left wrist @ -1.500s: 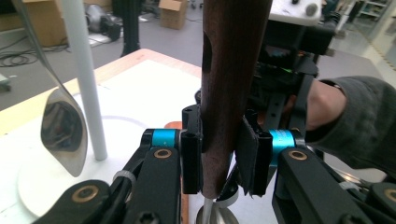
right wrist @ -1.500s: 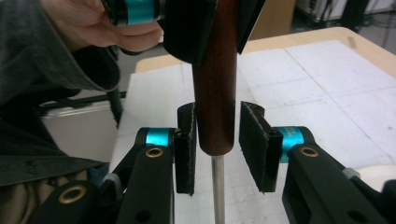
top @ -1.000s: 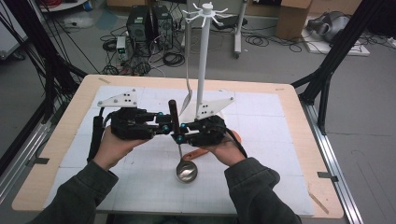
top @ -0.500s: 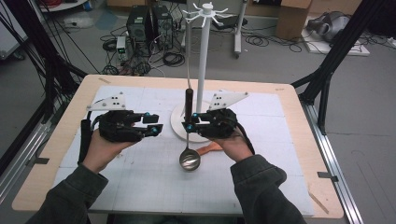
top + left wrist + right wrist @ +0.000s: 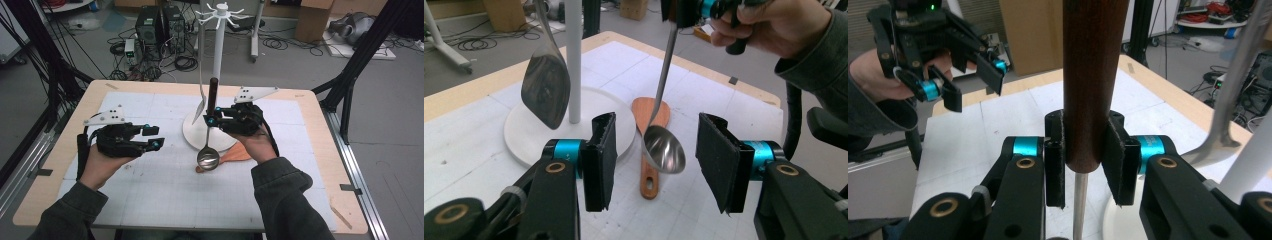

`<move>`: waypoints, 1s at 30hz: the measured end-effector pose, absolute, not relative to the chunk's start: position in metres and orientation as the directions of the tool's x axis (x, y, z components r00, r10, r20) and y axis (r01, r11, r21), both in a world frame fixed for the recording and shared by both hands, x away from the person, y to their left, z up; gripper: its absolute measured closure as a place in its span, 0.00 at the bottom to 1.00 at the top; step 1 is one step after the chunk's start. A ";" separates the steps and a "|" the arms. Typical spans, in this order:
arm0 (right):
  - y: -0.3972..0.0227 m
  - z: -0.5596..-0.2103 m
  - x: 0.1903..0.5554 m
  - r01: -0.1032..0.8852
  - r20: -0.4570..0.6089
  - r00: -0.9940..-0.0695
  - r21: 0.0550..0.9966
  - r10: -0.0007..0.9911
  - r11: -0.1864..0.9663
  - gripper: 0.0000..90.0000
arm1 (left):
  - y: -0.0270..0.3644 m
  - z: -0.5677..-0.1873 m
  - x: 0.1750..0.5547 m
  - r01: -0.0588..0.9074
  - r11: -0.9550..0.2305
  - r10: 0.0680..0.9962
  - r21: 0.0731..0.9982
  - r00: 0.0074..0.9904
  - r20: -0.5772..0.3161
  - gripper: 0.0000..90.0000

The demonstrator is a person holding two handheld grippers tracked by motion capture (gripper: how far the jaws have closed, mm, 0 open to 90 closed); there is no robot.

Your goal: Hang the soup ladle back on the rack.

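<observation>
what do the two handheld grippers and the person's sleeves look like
Both the left gripper and the right gripper are black, with teal rings at the jaw bases, brass-coloured pivot rivets and flat black padded jaws. Each carries a grey three-cornered plate with small dots on top and trails a black cable. The person wears dark grey-green sleeves.

- My left tongs (image 5: 152,137) have just been opening with nothing between the pads; bare worktop (image 5: 150,200) lies near and left of them.
- To their right, the ladle (image 5: 207,150) hanging upright from my right tongs (image 5: 210,120) blocks the middle.
- Behind it stand the white rack (image 5: 218,60) and its hung spatula (image 5: 201,105).
- A wooden spatula (image 5: 235,154) lies flat beside the rack's base.
</observation>
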State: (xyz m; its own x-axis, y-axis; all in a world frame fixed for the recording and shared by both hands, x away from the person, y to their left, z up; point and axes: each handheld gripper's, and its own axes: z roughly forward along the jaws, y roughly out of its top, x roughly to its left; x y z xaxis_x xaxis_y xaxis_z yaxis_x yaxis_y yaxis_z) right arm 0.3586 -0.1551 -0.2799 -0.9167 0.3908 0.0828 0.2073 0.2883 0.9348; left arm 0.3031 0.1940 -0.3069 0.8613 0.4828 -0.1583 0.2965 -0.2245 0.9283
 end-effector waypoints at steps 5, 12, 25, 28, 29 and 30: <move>-0.157 -0.274 0.363 0.217 0.082 -0.906 0.932 0.414 0.289 0.82 | 0.199 -0.310 0.300 0.296 -0.225 0.488 0.928 0.859 -0.156 0.55; -0.157 -0.259 0.369 0.222 0.079 -0.890 0.936 0.450 0.275 0.82 | 0.204 -0.314 0.298 0.301 -0.222 0.501 0.928 0.851 -0.156 0.54; -0.152 -0.231 0.379 0.208 0.067 -0.880 0.944 0.470 0.256 0.82 | 0.213 -0.321 0.293 0.302 -0.235 0.511 0.924 0.847 -0.147 0.49; -0.151 -0.225 0.380 0.202 0.054 -0.876 0.944 0.479 0.262 0.82 | 0.215 -0.323 0.293 0.304 -0.236 0.506 0.923 0.849 -0.150 0.47; -0.150 -0.223 0.381 0.204 0.056 -0.875 0.944 0.481 0.261 0.82 | 0.216 -0.324 0.293 0.305 -0.236 0.505 0.923 0.850 -0.151 0.46; -0.150 -0.222 0.382 0.206 0.058 -0.874 0.943 0.483 0.260 0.82 | 0.216 -0.324 0.292 0.304 -0.235 0.503 0.923 0.851 -0.152 0.46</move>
